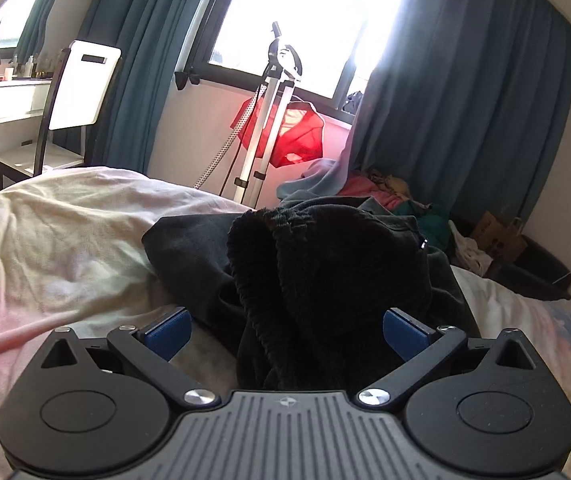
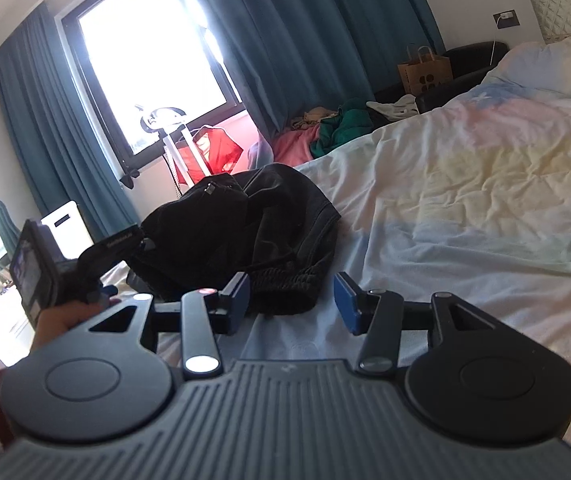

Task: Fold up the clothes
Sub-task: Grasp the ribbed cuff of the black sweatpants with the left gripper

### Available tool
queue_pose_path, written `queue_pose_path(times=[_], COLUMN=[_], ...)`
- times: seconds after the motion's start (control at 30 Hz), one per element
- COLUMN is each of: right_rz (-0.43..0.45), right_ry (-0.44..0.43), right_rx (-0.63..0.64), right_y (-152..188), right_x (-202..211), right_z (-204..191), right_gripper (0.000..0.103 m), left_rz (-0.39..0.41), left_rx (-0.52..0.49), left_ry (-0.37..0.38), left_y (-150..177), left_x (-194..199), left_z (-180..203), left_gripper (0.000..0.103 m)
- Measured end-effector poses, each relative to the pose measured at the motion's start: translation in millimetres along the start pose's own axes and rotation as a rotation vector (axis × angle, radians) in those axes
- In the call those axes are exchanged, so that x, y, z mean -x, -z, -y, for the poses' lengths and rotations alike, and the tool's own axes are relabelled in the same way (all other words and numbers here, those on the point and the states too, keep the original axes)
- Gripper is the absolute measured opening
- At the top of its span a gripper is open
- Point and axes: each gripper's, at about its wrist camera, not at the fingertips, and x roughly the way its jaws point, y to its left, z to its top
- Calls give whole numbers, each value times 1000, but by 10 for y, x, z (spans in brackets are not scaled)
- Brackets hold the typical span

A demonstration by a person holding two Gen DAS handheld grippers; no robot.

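Note:
A crumpled black garment [image 1: 325,272] lies bunched on the pale bed cover [image 1: 65,232]. My left gripper [image 1: 285,334] is open, its blue pads wide apart, with a fold of the black garment lying between them. In the right wrist view the same black garment [image 2: 245,232] sits heaped near the bed's edge. My right gripper [image 2: 291,302] is open just in front of the garment's ribbed hem, not touching it. The left gripper's body and the hand holding it [image 2: 57,272] show at the left of that view.
A garment steamer stand [image 1: 269,120] with a red cloth [image 1: 293,136] stands by the window. A pile of coloured clothes [image 2: 325,128] and a paper bag [image 2: 423,68] lie beside the bed. A chair [image 1: 73,96] and a dresser stand at the left. Pillows [image 2: 557,56] lie at the bed's head.

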Motion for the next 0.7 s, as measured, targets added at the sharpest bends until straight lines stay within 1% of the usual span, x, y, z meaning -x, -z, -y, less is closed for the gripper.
queue_pose_path(times=[0.07,0.1,0.13,0.2,0.23,0.27,0.33,0.37,0.43,0.53,0.63,0.7], right_rz=[-20,-35,-50,-69,-74,-76,-77,-74,-65,-46,-27,-23], right_ry=[3,2,0,-2,-2,-2,-4,-5,6,14,13,3], right_rx=[-4,-7,-10,-8,-4,5,19,24,35,50,80,90], right_y=[57,84,111,159,182,201,228,238,247,248,269,276], right_x=[-110,-168,-227,-318,-354,-384,-419,-429,-451,-469,-428,-393], right_z=[25,32,39,37,29,19,8,4,-11,-46,-101,-134], right_gripper=[51,51,51,51,51,51,52,53,53,53,53,53], left_rz=[-5,-9,-17,-39,-43,-49,-66,-65,-28,40,77,100], left_rx=[27,45,65,121,152,178,213,213,176,113,66,31], left_ry=[-40,-50,-60,-63,-54,-41,-13,-2,27,88,144,184], left_y=[-49,-69,-91,-141,-168,-198,-248,-274,-325,-380,-431,-447], left_x=[-218,-310,-399,-556,-607,-646,-670,-650,-482,-68,445,906], left_z=[13,7,-11,-65,-90,-104,-124,-114,-54,50,139,191], left_gripper=[102,96,88,79,67,59,31,27,21,18,17,17])
